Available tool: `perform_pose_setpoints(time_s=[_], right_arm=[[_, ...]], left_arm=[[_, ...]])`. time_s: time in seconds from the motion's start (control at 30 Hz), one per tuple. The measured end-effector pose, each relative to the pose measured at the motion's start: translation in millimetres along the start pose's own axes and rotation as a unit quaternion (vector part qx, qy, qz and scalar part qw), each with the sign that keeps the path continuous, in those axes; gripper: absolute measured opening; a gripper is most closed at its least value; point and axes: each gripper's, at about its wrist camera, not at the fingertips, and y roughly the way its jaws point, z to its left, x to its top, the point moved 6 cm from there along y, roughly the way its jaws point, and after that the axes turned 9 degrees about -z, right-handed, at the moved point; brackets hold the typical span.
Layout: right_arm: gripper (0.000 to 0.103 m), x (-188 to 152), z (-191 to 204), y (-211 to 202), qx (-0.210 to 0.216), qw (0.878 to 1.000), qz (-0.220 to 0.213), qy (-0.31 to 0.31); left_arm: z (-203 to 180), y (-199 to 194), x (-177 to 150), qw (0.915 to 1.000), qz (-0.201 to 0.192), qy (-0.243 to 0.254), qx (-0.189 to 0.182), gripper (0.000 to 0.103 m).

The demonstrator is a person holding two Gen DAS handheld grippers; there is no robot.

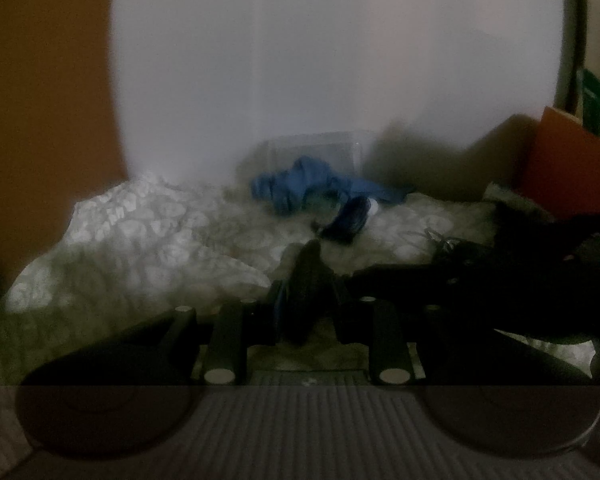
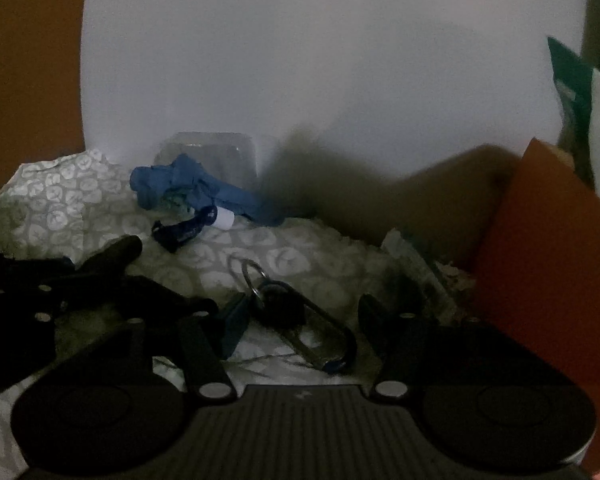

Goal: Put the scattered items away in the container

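**Two grippers low over the bed**

Our left gripper (image 1: 306,280) looks pinched nearly together around something dark and thin (image 1: 304,304) that stands between its fingers. The picture is dim and blurry, so we cannot tell what that thing is. Our right gripper (image 2: 300,312) is spread wide. A clear clip (image 2: 312,332) with a metal ring (image 2: 252,276) lies on the blanket (image 2: 60,200) between its fingers, and the left finger (image 2: 234,320) sits just beside it. We cannot tell if they touch. Both grippers are held low and point toward the wall. Far ahead, the clear box (image 2: 208,152) sits by the wall. A blue cloth (image 2: 180,184) lies in front of it, touching it. A small dark strap (image 2: 184,230) lies near the cloth.
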Motion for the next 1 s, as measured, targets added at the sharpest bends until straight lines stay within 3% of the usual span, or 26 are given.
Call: perform_pose_setpoints(time_s=[0.07, 0.1, 0.17, 0.27, 0.6, 1.0], right_arm=[[0.05, -2, 0, 2, 0.014, 1.0, 0.005, 0.009], [0.038, -4, 1, 1, 0.02, 1.0, 0.005, 0.01], [0.029, -5, 5, -1, 0.037, 0.999, 0.007, 0.017], [0.024, -7, 3, -4, 0.058, 0.998, 0.012, 0.037], [0.024, -14, -6, -8, 0.082, 0.994, 0.016, 0.069], [0.024, -14, 3, -8, 0.039, 0.999, 0.013, 0.018]], left_arm=[[-2, -1, 1, 1.0, -0.001, -0.001, 0.002, 0.024], [-2, -1, 2, 1.0, -0.002, -0.002, 0.002, 0.024], [-2, -1, 4, 1.0, -0.003, -0.002, 0.002, 0.023], [-1, -2, 6, 1.0, -0.004, -0.005, 0.0, 0.023], [-2, -3, 9, 0.9999, -0.007, -0.012, -0.004, 0.019], [0, -3, 10, 0.9999, -0.005, -0.013, -0.009, 0.019]])
